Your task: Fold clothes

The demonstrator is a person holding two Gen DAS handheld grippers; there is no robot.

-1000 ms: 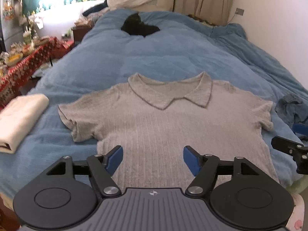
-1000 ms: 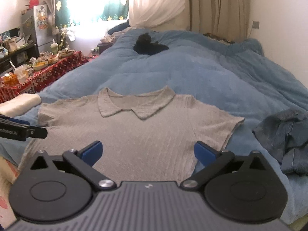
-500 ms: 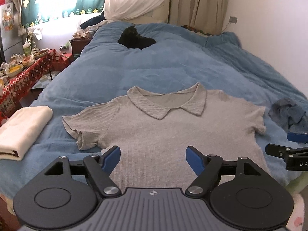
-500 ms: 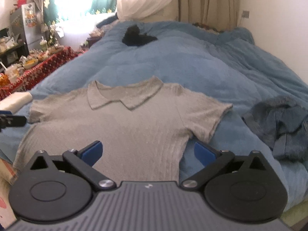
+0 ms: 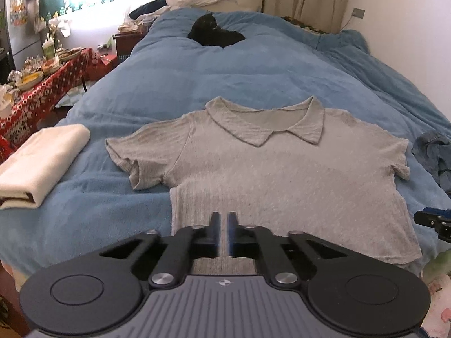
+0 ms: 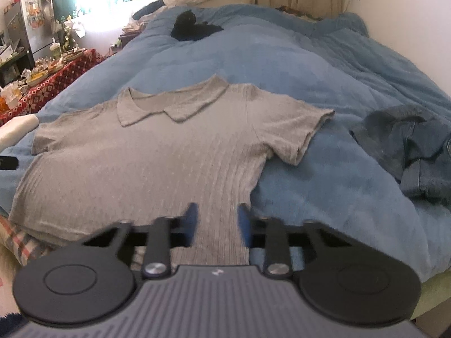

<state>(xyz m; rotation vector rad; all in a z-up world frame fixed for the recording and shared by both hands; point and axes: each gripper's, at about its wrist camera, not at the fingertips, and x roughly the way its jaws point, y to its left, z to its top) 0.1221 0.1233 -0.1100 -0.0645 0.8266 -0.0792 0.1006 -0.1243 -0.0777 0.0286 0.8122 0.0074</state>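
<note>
A grey collared short-sleeved shirt (image 5: 282,174) (image 6: 146,163) lies flat, front up, on a blue blanket (image 5: 225,79), collar towards the far end. My left gripper (image 5: 222,215) sits at the shirt's lower left part, its jaws closed to a thin slit on the fabric. My right gripper (image 6: 217,211) is at the shirt's lower right edge. Its jaws are closing, blurred, with a strip of ribbed fabric between them and a gap still showing. The right gripper's tip (image 5: 434,219) shows at the right edge of the left wrist view.
A folded cream cloth (image 5: 42,160) lies left of the shirt. A crumpled denim garment (image 6: 417,152) lies to its right. A black shape (image 5: 214,32) rests at the bed's far end. A cluttered table with a red patterned cloth (image 5: 42,84) stands left of the bed.
Both grippers moved down and forward to the shirt's lower edge. The left jaws went from wide open to shut. The right jaws came most of the way in around the fabric.
</note>
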